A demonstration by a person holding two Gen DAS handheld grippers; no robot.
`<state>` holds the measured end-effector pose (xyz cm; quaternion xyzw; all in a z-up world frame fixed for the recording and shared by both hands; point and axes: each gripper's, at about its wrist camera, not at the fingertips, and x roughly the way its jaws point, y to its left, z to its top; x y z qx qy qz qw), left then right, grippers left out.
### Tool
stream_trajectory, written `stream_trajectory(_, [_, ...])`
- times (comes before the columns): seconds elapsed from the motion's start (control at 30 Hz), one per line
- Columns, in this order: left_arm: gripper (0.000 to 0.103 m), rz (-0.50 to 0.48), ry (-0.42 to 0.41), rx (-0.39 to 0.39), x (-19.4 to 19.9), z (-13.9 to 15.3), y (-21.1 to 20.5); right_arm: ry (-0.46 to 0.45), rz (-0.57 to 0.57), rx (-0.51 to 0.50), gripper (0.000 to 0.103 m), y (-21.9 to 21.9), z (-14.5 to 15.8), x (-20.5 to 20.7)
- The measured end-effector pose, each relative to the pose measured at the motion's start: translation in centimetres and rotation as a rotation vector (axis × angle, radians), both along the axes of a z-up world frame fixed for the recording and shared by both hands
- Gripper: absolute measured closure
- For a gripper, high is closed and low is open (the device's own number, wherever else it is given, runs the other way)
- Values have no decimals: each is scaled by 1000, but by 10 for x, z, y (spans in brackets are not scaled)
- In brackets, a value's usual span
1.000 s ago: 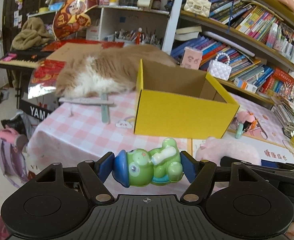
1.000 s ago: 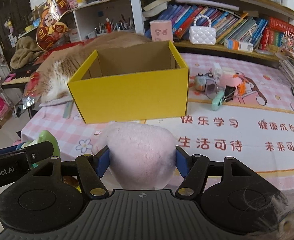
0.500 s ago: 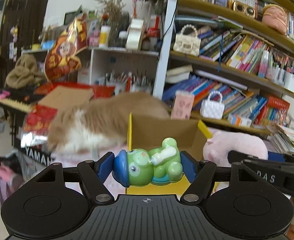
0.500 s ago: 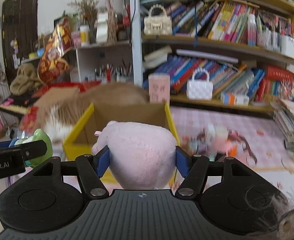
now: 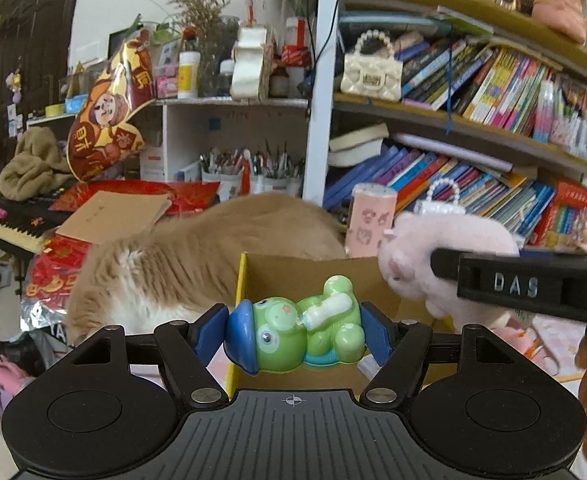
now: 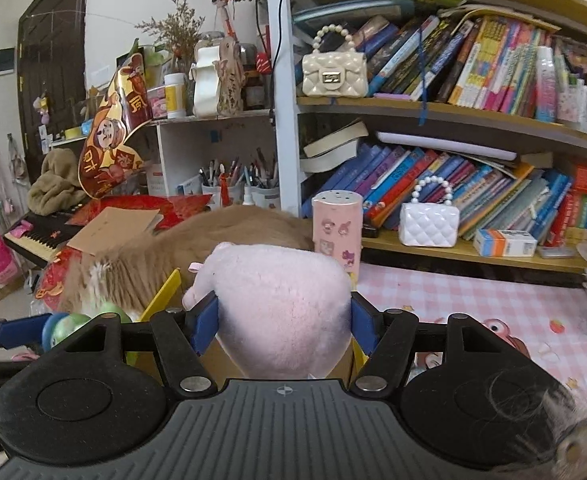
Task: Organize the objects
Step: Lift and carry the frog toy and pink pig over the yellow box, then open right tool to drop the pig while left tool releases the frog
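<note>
My left gripper (image 5: 293, 334) is shut on a green plastic frog toy (image 5: 299, 328) with a blue cap, held sideways over the open yellow cardboard box (image 5: 241, 276). The pink plush pig (image 6: 279, 300) fills my right gripper (image 6: 281, 320), whose blue pads press into both its sides. In the left wrist view the pink plush pig (image 5: 441, 256) hangs at the right, over the box's far right corner, with the right gripper's black finger across it. Only the box's yellow left edge (image 6: 165, 292) shows in the right wrist view, below and behind the pig.
A tan and white cat (image 5: 197, 264) lies right behind the box on the pink checked tablecloth (image 6: 473, 300). A pink sticker-covered cylinder (image 6: 336, 228) and a white pearl-handled purse (image 6: 428, 222) stand by the bookshelf. A keyboard (image 5: 9, 226) sits far left.
Both grippers rose and moved forward with their toys, from low in front of the box to above its open top. The table's front has dropped out of view.
</note>
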<state>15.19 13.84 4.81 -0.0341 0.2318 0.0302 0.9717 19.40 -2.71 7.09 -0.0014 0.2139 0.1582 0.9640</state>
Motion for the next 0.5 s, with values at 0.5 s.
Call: stream_trajectory(0.5, [31,5,186,119,57,-41,-20,170,203,-77,39,27,-45,96])
